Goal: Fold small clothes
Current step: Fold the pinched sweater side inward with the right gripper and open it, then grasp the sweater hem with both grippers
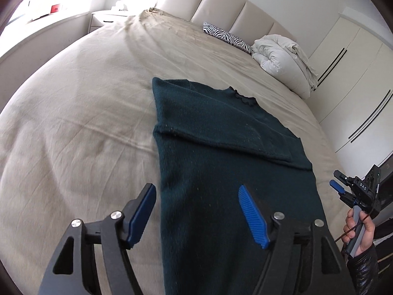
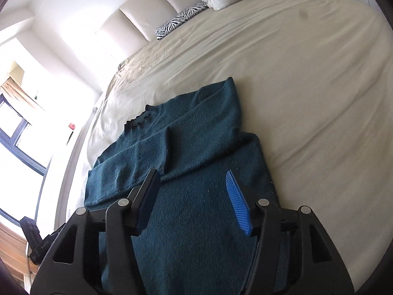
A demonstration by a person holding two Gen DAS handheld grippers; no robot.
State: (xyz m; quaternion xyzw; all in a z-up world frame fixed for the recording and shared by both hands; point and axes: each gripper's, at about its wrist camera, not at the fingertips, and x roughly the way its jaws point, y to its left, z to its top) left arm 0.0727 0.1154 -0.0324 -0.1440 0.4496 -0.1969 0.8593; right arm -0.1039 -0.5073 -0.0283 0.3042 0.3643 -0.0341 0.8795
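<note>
A dark teal knit sweater (image 1: 216, 147) lies flat on the beige bed sheet (image 1: 73, 123), sleeves folded across its chest, collar toward the headboard. My left gripper (image 1: 197, 191) is open and empty above the sweater's lower left part, its left finger over the sheet. My right gripper (image 2: 192, 179) is open and empty above the sweater (image 2: 186, 152), near its lower right part. The right gripper also shows at the right edge of the left wrist view (image 1: 337, 184), held in a hand.
A zebra-print pillow (image 1: 226, 36) and a bunched white duvet (image 1: 282, 59) lie by the padded headboard (image 1: 221, 2). White wardrobe doors (image 1: 356, 86) stand right of the bed. A nightstand (image 1: 108, 19) and a bright window stand at the far left.
</note>
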